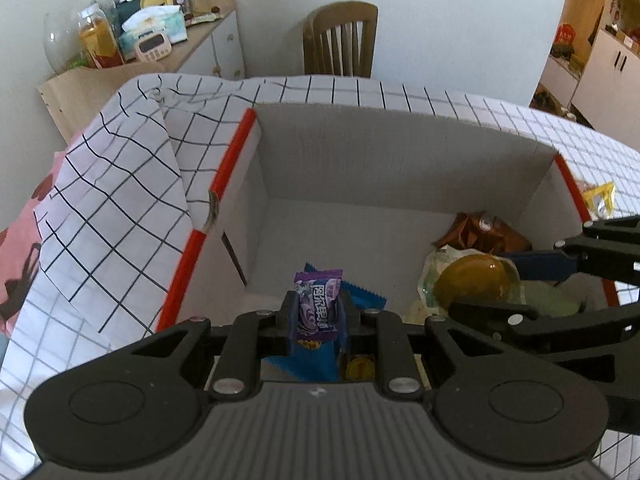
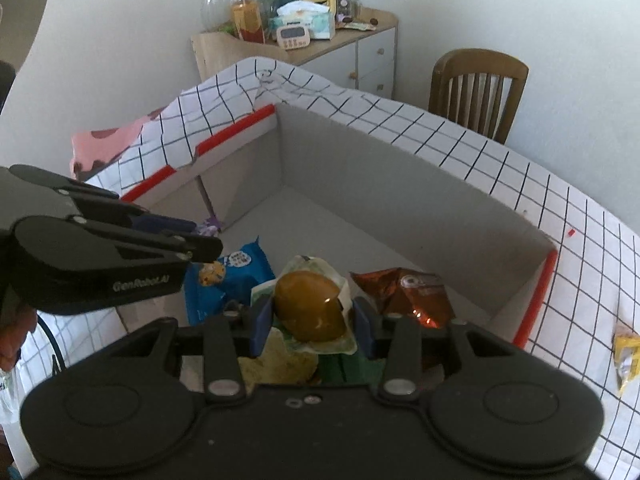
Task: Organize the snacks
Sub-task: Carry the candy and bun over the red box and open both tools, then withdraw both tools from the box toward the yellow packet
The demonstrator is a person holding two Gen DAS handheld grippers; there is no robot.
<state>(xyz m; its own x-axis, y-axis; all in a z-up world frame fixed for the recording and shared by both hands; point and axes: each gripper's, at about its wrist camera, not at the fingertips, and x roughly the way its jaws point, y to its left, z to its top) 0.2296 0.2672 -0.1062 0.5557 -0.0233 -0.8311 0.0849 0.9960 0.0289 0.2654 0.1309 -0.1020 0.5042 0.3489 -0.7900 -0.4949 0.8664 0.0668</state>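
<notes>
Left gripper (image 1: 318, 314) pinches a small purple crinkle-edged candy wrapper (image 1: 318, 304) with white lettering, upright above the open grey cardboard box with red-taped edges (image 1: 224, 172). Right gripper (image 2: 312, 320), in its own view, clamps a glossy amber domed jelly cup (image 2: 310, 306) with clear plastic rim over the box's snack packets.

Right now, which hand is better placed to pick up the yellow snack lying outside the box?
Right, I'd guess: the yellow snack lies beyond the box's right edge. But the right tool must first drop its jelly cup.
</notes>
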